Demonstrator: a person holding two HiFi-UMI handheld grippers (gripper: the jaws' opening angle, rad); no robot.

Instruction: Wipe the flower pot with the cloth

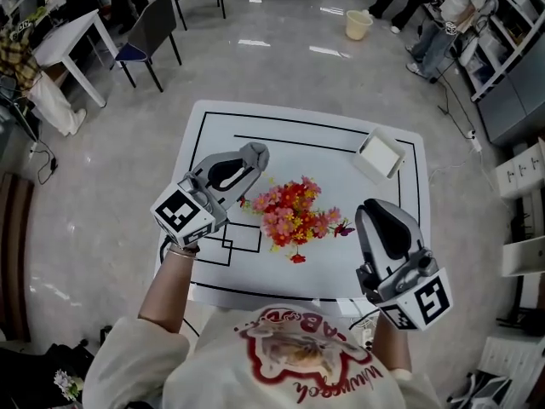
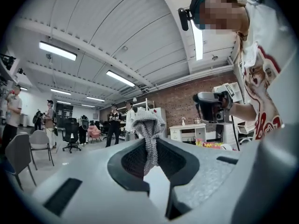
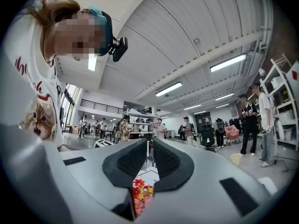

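A bunch of red, pink and yellow flowers (image 1: 292, 211) stands in the middle of the white table (image 1: 213, 135); the blooms hide the pot under them. My left gripper (image 1: 258, 154) hovers just left of the flowers, pointing level, shut on a grey knitted cloth (image 2: 149, 129) that sticks up between its pads. My right gripper (image 1: 369, 213) is at the flowers' right side, its jaws drawn together with nothing between them. In the right gripper view the flowers (image 3: 140, 190) show below the jaws. The left gripper view has the flowers (image 2: 212, 144) low at the right, under the right gripper (image 2: 211, 107).
A white square box (image 1: 379, 154) lies at the table's far right corner. Black lines mark rectangles on the tabletop. On the floor beyond are a dark chair (image 1: 149, 37), a white desk (image 1: 68, 37) and a cream bucket (image 1: 358, 24). Several people stand around the room.
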